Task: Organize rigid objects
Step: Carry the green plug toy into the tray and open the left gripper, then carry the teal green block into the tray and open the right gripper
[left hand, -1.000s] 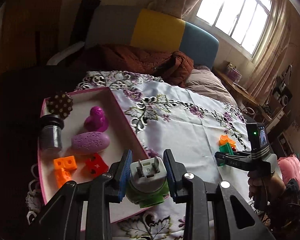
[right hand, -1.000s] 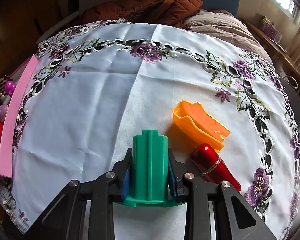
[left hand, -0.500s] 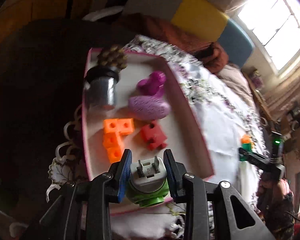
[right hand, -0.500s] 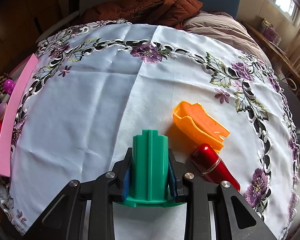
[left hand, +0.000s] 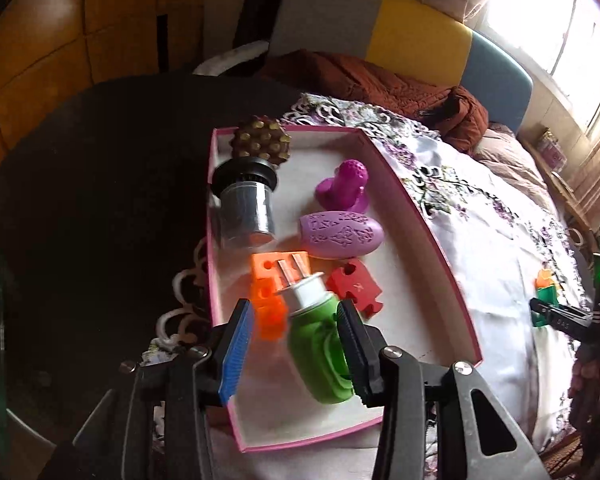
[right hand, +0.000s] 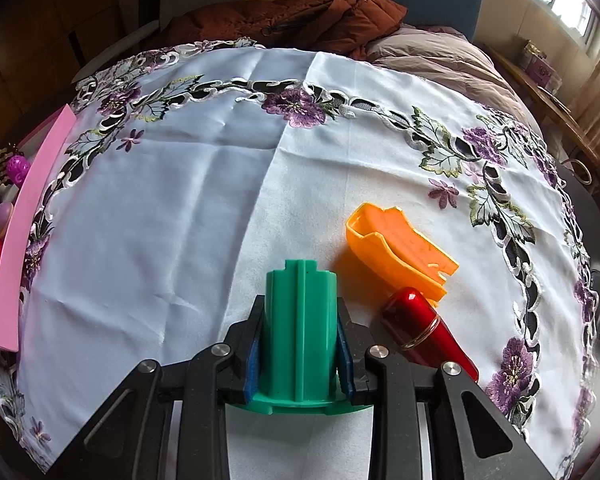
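Toys fill a pink tray (left hand: 428,236) as the left hand-held gripper (left hand: 296,344) hangs over its near end, jaws opening. A green plug adapter (left hand: 316,344) lies tilted between the blue pads; the left pad stands clear of it, and whether the right pad touches it cannot be told. Just beyond the fingertips sit orange blocks (left hand: 268,280) and a red puzzle piece (left hand: 354,288); farther ahead lie a lilac oval (left hand: 340,236), a magenta figure (left hand: 344,186), a grey canister (left hand: 246,204) and a brown studded ball (left hand: 262,142). On the floral tablecloth (right hand: 180,200) covering the table, the right hand-held gripper (right hand: 300,350) is clamped on a green ribbed cylinder (right hand: 300,320). To its right lie an orange clip (right hand: 396,248) and a red bullet-shaped piece (right hand: 424,326), touching each other.
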